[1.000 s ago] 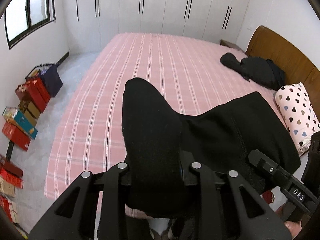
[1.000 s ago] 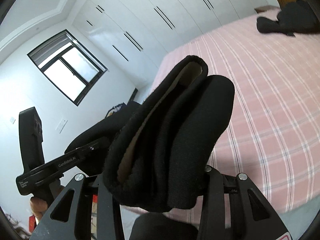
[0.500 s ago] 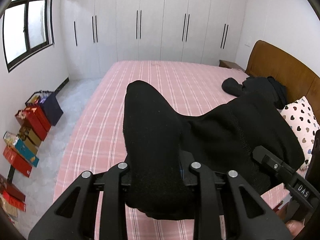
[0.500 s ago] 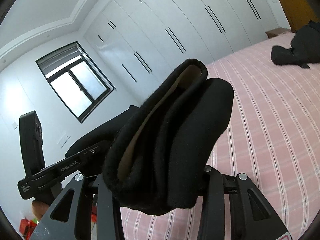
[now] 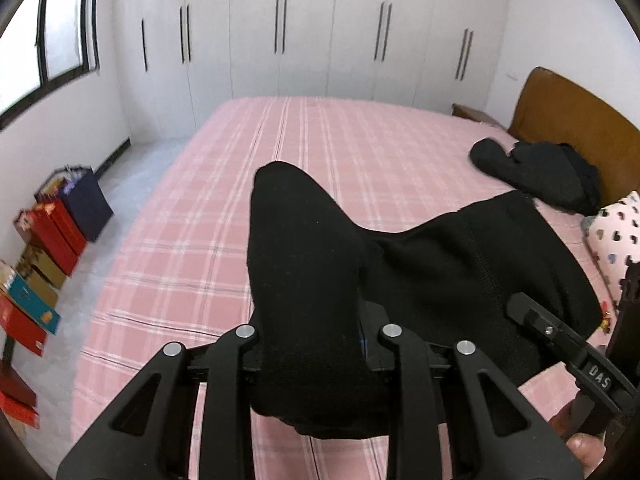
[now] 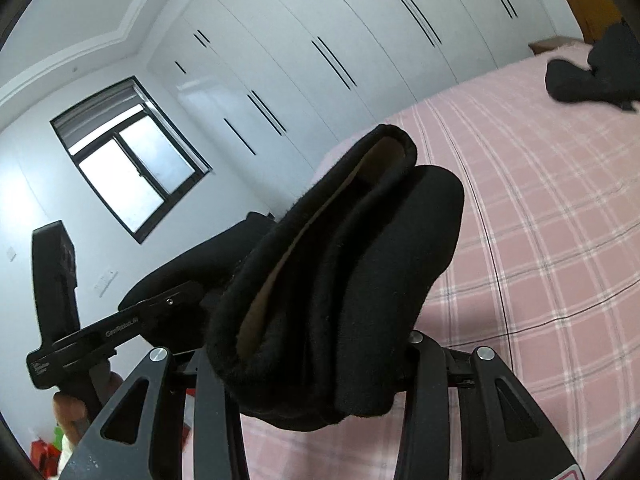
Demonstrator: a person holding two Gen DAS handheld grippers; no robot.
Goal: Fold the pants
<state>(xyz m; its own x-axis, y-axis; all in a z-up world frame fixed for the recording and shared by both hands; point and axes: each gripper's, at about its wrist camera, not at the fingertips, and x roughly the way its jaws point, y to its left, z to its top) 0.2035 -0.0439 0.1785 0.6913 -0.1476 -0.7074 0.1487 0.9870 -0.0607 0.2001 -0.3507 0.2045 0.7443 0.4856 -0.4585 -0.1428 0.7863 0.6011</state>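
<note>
- Left wrist view, nearest: the left gripper (image 5: 312, 344) is clamped on a thick bunched fold of the black pants (image 5: 460, 264), which bulges up between its fingers.
- From that bunch the cloth stretches taut to the right, where the right gripper (image 5: 568, 344) and the hand (image 5: 580, 440) holding it show at the frame's edge.
- Right wrist view, nearest: the right gripper (image 6: 320, 360) is closed on several stacked layers of the pants (image 6: 340, 280), a tan inner lining showing in the fold; the left gripper (image 6: 120, 320) is level with it to the left.
- The pants hang in the air between both tools, long axis running side to side from one to the other, neither hand nearer.
- Below and ahead lies the bed (image 5: 320, 152) with its pink plaid sheet, the likely place to lay them flat.
- Farther off, other dark clothes (image 5: 540, 172) lie near the wooden headboard (image 5: 572, 120); white wardrobes (image 5: 320, 28) line the back wall.
</note>
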